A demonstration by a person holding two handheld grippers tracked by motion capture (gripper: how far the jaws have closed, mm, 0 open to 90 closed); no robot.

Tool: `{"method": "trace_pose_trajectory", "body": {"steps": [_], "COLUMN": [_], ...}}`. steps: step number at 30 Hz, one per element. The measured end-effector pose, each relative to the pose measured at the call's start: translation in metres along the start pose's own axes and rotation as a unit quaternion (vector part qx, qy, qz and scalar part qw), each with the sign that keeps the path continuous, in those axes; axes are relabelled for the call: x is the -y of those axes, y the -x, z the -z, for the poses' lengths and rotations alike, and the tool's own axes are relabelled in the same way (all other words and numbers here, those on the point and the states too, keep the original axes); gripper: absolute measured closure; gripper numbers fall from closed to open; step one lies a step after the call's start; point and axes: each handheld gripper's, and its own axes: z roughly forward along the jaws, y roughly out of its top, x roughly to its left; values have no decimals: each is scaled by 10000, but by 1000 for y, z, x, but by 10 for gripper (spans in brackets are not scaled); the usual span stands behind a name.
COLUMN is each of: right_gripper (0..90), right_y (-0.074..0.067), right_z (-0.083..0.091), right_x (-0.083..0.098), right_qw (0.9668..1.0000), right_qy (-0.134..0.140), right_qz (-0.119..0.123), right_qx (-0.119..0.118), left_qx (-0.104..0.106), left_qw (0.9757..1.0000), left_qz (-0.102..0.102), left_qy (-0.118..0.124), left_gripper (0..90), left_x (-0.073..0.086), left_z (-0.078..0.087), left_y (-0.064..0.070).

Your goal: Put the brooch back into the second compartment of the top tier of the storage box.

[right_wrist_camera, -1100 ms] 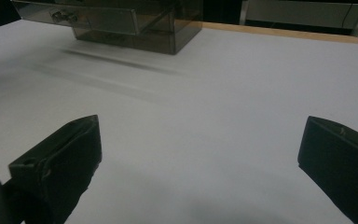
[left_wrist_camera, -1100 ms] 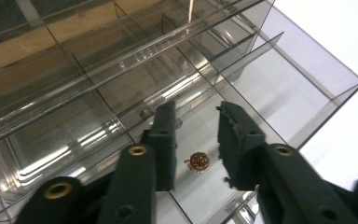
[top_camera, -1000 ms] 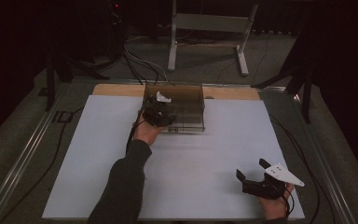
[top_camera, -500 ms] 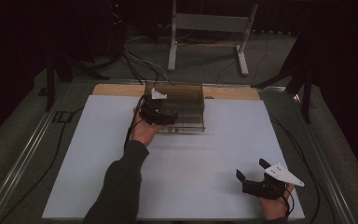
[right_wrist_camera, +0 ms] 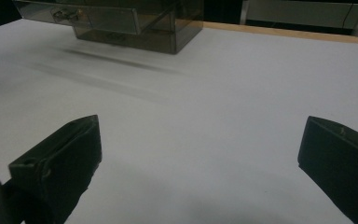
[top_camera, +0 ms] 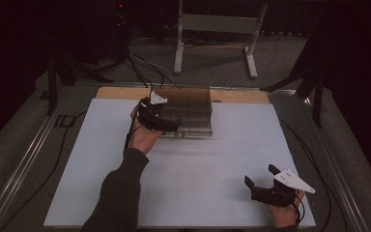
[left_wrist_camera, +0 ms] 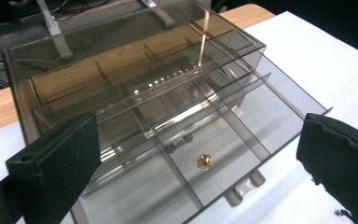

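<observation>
A smoked clear plastic box [top_camera: 186, 104] with divided drawers stands at the far middle of the white table [top_camera: 222, 145]. Its lower drawer [left_wrist_camera: 256, 116] is pulled out, and a small gold bead [left_wrist_camera: 203, 161] lies in one of its compartments. My left gripper [top_camera: 166, 123] hovers over the box's front left corner. In the left gripper view my left gripper [left_wrist_camera: 196, 135] has just been opening; its jaws stand wide apart above the drawer with nothing pressed between them. My right gripper [top_camera: 260, 175] rests open near the table's front right, far from the box [right_wrist_camera: 121, 23], and holds nothing [right_wrist_camera: 200, 126].
A strip of wooden board [top_camera: 241, 95] shows behind the box. Cables [top_camera: 145, 67] and a metal stand [top_camera: 217, 29] lie on the floor beyond the table. A metal rail [top_camera: 24, 164] runs along the table's left side.
My left gripper has lifted slightly and shifted a little left over the box's front, and its jaws have spread. The right hand has stayed where it was.
</observation>
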Motion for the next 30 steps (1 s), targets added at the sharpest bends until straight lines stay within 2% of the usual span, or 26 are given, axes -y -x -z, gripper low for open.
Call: {"method": "trace_pose_trajectory", "body": {"steps": [16,25,30], "right_gripper": [1,1,1], "right_y": [-1,-1,-2], "right_z": [-1,-1,-1], "right_x": [0,0,0], "right_qw": [10000,10000,10000], "right_qy": [-20,-22,-24], "right_qz": [19,24,26], "right_qx": [-22,-29,-33], "left_qx": [-33,-30,-32], "left_qw": [9994,9990,9988], "left_qz": [-185,-286,-271], "left_qy": [287,344,406], "left_gripper": [4,4,4], "left_x": [13,27,37], "left_z": [36,50,57], "left_y": [-7,-8,-10]}}
